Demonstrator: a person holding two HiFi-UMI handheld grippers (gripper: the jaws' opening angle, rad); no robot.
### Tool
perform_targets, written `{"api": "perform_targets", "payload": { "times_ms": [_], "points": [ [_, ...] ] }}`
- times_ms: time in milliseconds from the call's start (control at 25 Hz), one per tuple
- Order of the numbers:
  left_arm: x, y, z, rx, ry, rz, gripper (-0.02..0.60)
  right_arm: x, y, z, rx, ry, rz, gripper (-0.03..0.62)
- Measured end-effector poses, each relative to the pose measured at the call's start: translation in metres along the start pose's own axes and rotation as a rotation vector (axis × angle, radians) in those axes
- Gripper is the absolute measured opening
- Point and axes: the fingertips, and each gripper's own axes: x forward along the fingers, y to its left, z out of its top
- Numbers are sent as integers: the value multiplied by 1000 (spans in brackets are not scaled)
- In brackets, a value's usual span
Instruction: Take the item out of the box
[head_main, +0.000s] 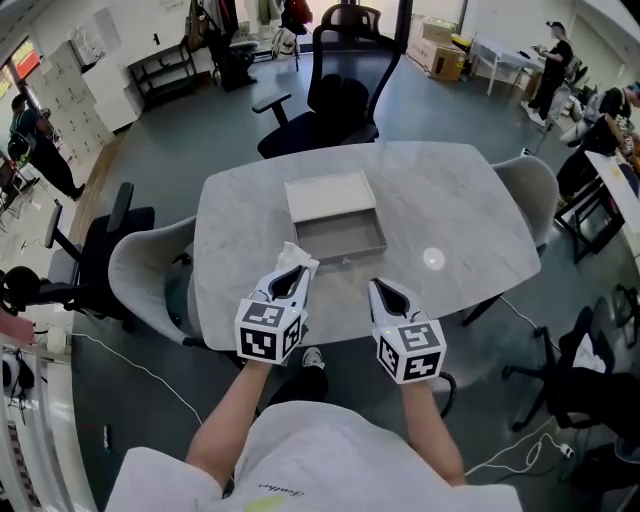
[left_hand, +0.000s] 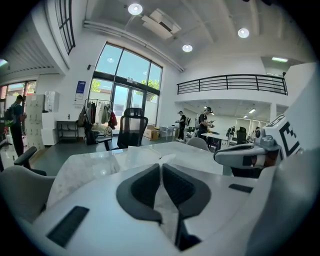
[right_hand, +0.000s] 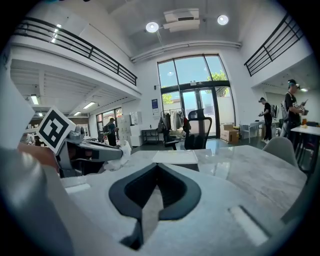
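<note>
Extraction step is being wrapped up, by the look of it. The white crumpled item (head_main: 299, 255) is being gripped between the clenched jaws of the left gripper (head_main: 296, 268), just off the near-left corner of the box (head_main: 345, 253), toward the table's (head_main: 460, 200) near edge. The box is showing empty. The right gripper (head_main: 380, 290) is being held closed on nothing. Next move being called for: a put-down on bare tabletop, then release.
</note>
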Motion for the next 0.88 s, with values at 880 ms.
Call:
{"api": "perform_targets", "payload": {
  "times_ms": [880],
  "points": [
    [-20,-21,-10,-43,-13,-9,25,-26,8,1,-35,-14,-2,3]
  ]
}}
